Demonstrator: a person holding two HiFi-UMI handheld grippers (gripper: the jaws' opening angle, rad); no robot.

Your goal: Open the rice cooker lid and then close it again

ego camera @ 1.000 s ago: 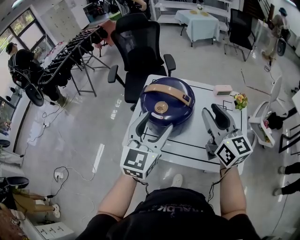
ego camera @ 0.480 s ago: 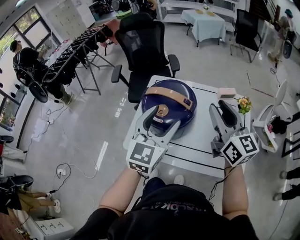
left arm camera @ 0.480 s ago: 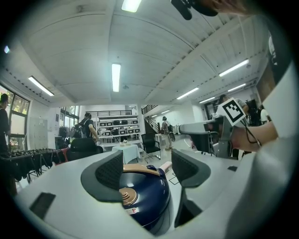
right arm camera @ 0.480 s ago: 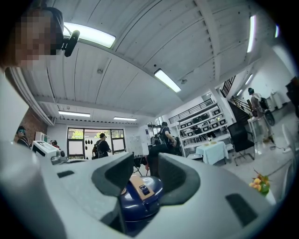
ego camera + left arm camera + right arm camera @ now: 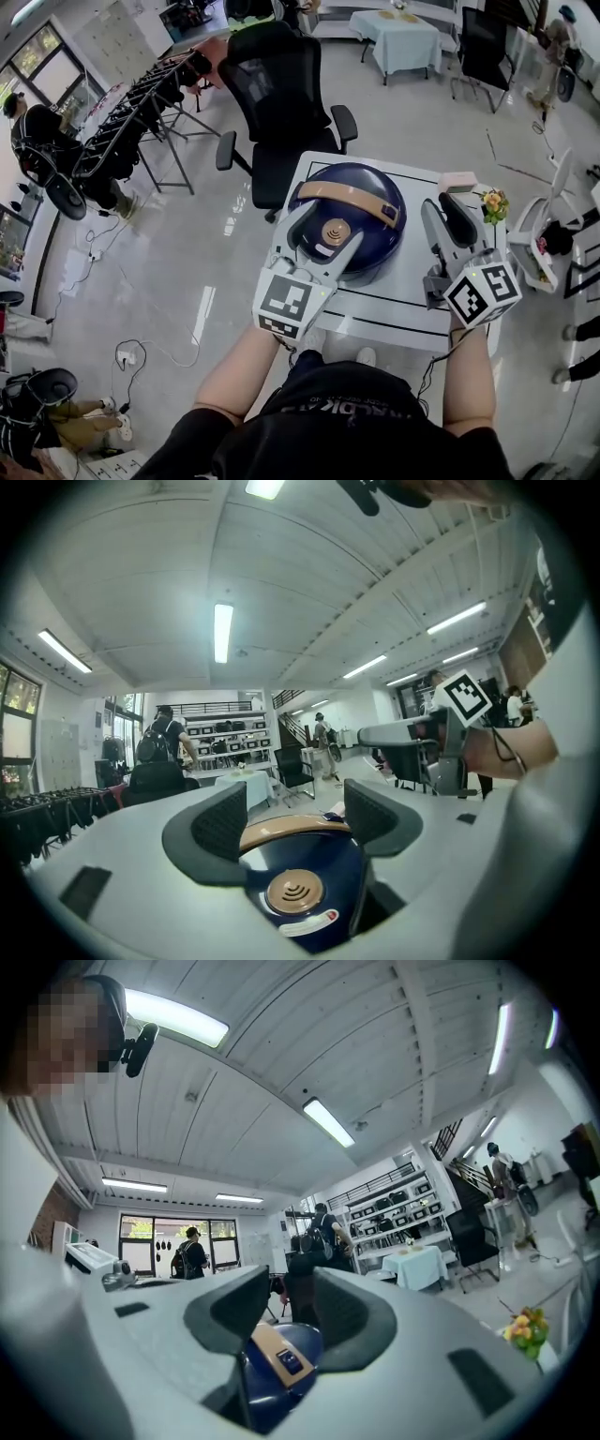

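The left gripper (image 5: 328, 228) hangs over the dark blue rice cooker (image 5: 380, 220), its jaws spread wide. The round tan vent cap (image 5: 335, 232) lies directly below the gap. Nearer the gripper's base, a small white label (image 5: 309, 922) is too blurred to read. The lid is down. The right gripper (image 5: 448, 208), jaws parted and empty, is just right of the cooker, above the white surface (image 5: 394, 309).

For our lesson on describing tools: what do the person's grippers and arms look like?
The left gripper and right gripper are light grey with dark padded jaws. Each carries a white cube with black square markers. A thin black cable hangs below the right one. The person wears a black short-sleeved shirt.
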